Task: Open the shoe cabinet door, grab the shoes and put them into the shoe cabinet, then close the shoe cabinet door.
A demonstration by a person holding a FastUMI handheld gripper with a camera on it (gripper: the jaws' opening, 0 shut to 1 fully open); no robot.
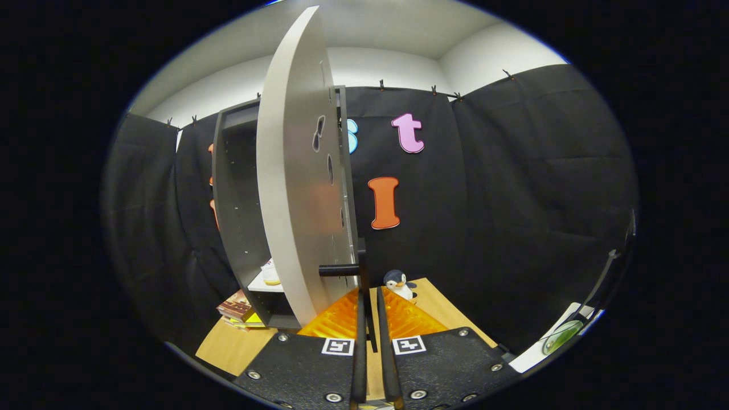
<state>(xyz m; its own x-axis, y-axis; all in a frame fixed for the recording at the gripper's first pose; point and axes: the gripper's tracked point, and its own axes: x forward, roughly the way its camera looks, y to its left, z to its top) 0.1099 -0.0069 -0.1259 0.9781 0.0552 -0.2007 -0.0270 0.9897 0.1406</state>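
The tall dark cabinet (233, 216) stands on the table (228, 344), its pale grey door (296, 188) swung open. The tool (369, 296) is pinched narrow around the door's black handle (342, 270). A shoe (270, 273) sits inside.

A shoe (270, 273) lies inside the cabinet (236, 228), behind its open door (296, 193).
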